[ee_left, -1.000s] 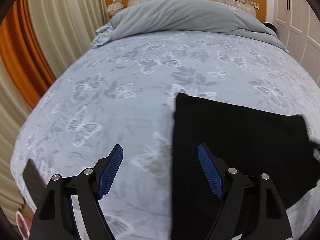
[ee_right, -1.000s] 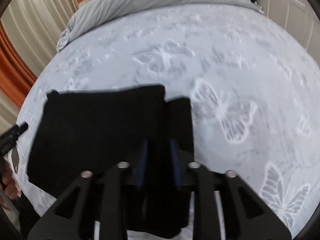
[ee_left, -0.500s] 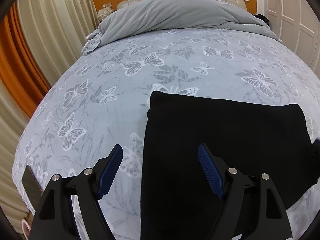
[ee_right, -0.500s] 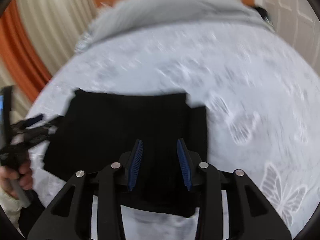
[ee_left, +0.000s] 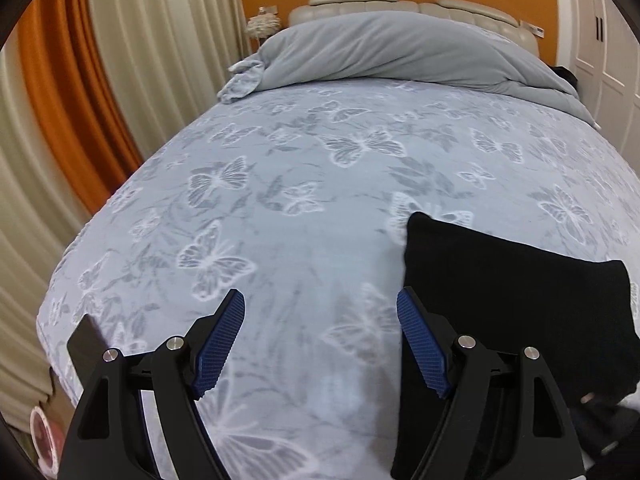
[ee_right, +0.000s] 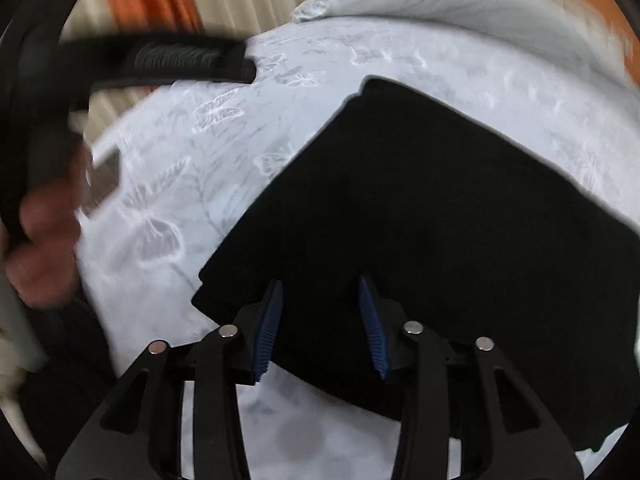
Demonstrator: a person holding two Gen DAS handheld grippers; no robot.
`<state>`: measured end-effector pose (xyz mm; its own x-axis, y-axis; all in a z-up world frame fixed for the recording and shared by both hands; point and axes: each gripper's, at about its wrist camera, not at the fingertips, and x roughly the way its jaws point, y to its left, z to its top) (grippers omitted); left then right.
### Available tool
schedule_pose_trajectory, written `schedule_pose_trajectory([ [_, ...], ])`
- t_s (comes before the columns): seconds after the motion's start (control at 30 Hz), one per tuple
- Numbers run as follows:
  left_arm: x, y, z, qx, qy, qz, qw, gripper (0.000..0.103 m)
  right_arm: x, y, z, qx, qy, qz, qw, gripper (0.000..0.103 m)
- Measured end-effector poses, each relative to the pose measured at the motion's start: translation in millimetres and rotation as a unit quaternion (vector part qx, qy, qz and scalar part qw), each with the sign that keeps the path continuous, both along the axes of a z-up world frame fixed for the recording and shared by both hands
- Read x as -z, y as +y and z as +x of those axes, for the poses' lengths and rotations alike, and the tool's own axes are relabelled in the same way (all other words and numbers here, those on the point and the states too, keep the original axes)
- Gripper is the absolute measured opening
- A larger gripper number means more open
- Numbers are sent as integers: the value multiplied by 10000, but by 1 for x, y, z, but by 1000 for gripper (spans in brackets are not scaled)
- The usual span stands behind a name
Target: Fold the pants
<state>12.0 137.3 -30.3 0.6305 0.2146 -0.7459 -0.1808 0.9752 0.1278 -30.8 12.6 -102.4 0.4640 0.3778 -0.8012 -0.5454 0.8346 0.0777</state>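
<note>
The black pants (ee_left: 520, 304) lie folded into a flat rectangle on the bed, at the right in the left wrist view and filling the middle of the blurred right wrist view (ee_right: 420, 208). My left gripper (ee_left: 320, 340) is open and empty above the bedspread, just left of the pants' left edge. My right gripper (ee_right: 320, 320) is open and empty, hovering over the near edge of the pants. The left gripper's body (ee_right: 168, 62) and the hand holding it show at the left of the right wrist view.
The bed has a pale blue butterfly bedspread (ee_left: 280, 200). A grey duvet (ee_left: 400, 52) is bunched at the headboard. Cream and orange curtains (ee_left: 100, 80) hang at the left. White wardrobe doors (ee_left: 608, 40) stand at the right. A dark flat object (ee_left: 86, 338) lies at the bed's near left corner.
My right gripper has opened, let go of the pants and swung left, with heavy blur. My left gripper stayed open and shifted left, so the pants sit further right in its view.
</note>
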Motion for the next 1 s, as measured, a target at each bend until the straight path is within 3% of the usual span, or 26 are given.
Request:
schedule_pose_trajectory([
  [0.03,1,4,-1,-22,29,-18,10000,76,-8,8,-5,-131,-179,-288,9993,42],
  [0.1,3,11,-3,-58,44,-51,10000,76,-30,0,-4,-218,-278,105,9993,38],
  [0.13,4,13,-4,-54,66,-48,10000,76,-46,-15,1,14,-380,386,9985,39],
  [0.23,4,14,-6,-22,66,-44,10000,76,-71,-67,17,765,-655,621,9930,39],
  [0.37,4,5,-6,109,61,-47,9999,76,-66,-151,33,1964,-461,830,9759,40],
  [0.47,4,-8,-4,212,60,-42,9997,76,-47,-194,31,2415,-294,537,9685,40],
  [0.57,5,-22,-2,311,71,-24,9995,76,-1,-210,28,2494,216,60,9682,44],
  [0.6,6,-28,-1,360,79,-11,9993,76,6,-219,22,2484,183,344,9679,45],
  [0.67,6,-43,1,462,86,-13,9989,76,0,-226,22,2486,273,470,9671,45],
  [0.83,6,-76,2,689,24,20,9976,77,-36,-236,6,2503,-158,784,9649,48],
  [0.9,8,-87,2,775,38,47,9970,78,-46,-241,6,2549,-313,809,9631,57],
  [1.0,12,-101,2,889,66,122,9959,78,-49,-253,4,2664,-380,753,9602,57],
])
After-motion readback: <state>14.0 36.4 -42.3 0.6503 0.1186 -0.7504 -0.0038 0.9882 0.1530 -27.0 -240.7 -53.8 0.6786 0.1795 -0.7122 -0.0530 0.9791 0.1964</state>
